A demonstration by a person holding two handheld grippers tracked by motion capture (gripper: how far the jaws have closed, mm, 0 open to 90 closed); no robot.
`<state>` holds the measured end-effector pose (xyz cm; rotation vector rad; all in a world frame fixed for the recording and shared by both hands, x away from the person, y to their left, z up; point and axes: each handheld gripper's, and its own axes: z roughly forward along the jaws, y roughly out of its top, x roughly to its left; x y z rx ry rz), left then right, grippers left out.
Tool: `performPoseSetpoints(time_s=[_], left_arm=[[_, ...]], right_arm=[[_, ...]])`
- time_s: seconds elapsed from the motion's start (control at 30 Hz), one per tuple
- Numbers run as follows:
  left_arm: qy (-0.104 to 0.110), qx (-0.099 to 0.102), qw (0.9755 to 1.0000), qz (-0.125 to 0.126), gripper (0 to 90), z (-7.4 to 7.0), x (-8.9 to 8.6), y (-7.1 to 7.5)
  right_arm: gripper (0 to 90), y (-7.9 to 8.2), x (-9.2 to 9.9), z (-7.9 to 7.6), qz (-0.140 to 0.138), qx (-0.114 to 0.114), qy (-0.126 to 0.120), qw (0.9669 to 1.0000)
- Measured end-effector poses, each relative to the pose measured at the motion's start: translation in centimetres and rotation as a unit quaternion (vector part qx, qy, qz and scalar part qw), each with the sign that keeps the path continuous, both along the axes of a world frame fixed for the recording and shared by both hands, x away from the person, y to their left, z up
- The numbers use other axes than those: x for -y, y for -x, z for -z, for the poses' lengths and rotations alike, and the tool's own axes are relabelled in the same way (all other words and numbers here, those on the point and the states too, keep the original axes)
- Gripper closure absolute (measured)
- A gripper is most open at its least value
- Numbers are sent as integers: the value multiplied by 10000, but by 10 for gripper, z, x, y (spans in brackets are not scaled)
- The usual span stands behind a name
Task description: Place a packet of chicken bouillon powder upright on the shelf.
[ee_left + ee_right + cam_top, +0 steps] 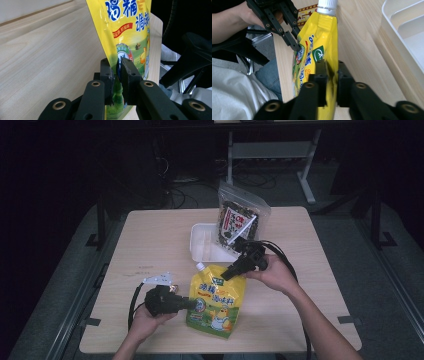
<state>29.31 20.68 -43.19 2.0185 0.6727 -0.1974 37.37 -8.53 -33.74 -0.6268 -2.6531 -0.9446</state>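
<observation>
A yellow spouted pouch (pixel 215 302) with a white cap (pixel 200 266) lies on the wooden table near its front edge. My left gripper (pixel 196 305) is shut on the pouch's left edge; in the left gripper view the jaws (pixel 118 68) pinch the yellow film (pixel 125 25) tightly. My right gripper (pixel 226 275) comes in from the right and is shut on the pouch's upper right edge. In the right gripper view its jaws (pixel 331 70) clamp the pouch (pixel 322 37) below the cap (pixel 327 5), and the left gripper (pixel 295 47) grips the far side.
A white plastic tray (pixel 196 242) sits behind the pouch at the table's middle, also seen as the tray (pixel 402 30) at the right. A clear zip bag of dark snacks (pixel 240 220) leans in it. Bare tabletop (pixel 150 235) lies to the left.
</observation>
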Motion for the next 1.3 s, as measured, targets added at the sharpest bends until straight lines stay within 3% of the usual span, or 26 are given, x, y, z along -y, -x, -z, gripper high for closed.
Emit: performPoseSetpoints(time_s=[0.07, 0.27, 0.47, 0.83, 1.0, 1.1, 1.3], left_arm=[[2, 6, 10000, -24, 798, 0, 0, 0], [-143, 50, 9998, -133, 703, -1, 0, 0], [-78, 87, 9996, -259, 600, -5, -7, 1], [-335, 235, 9976, -552, 526, -8, -20, 3], [-447, 271, 9968, -608, 497, -7, -22, 3], [-701, 360, 9941, -742, 475, -6, -24, 4], [-766, 412, 9926, -845, 461, -7, -27, 5]], right_arm=[[883, -1, 0, 0, -27, -112, -56, 9999], [895, 3, 1, -3, -69, -257, -133, 9996], [896, 9, 1, -8, -78, -421, -287, 9987], [898, 15, 4, -24, 91, -616, -897, 9940], [897, 10, 7, -28, 382, -611, -1200, 9902], [897, 8, 9, -32, 536, -607, -1392, 9869], [897, 4, 10, -44, 812, -598, -1829, 9779]])
